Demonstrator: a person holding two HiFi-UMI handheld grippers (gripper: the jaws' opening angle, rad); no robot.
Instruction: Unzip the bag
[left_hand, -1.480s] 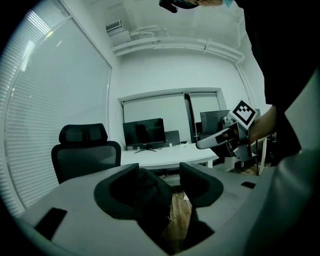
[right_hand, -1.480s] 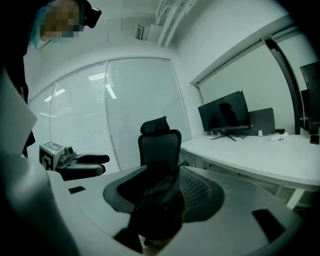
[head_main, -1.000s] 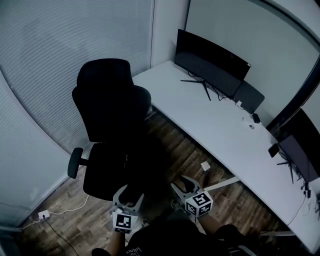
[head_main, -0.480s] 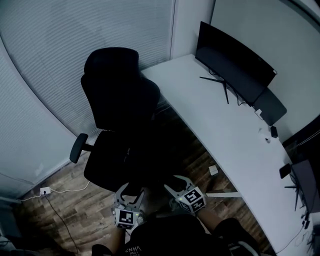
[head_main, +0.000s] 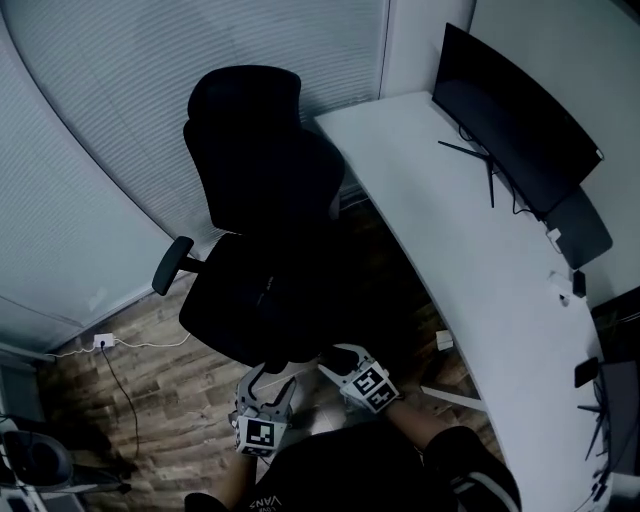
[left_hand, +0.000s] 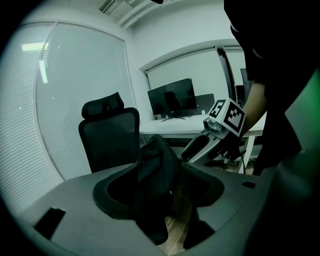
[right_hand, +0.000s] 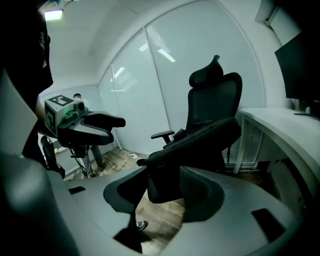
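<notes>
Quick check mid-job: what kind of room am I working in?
Most likely an office: a black swivel chair, a long white desk carrying a wide monitor, and blinds on the wall.

Dim office: a black chair (head_main: 262, 190) stands on the wood-plank floor (head_main: 150, 410) before blind-covered glass walls (head_main: 90, 130), beside a curved white worktop (head_main: 440, 230) bearing a dark monitor (head_main: 515, 115); a white cable (head_main: 150, 341) trails below.

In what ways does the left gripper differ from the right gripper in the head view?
The left gripper sits nearer the person, while the right gripper is further forward, closer to the chair. The left gripper points straight ahead, but the right gripper angles toward the person's left. Both have their jaws apart, and both are low at the front of the chair's seat.
</notes>
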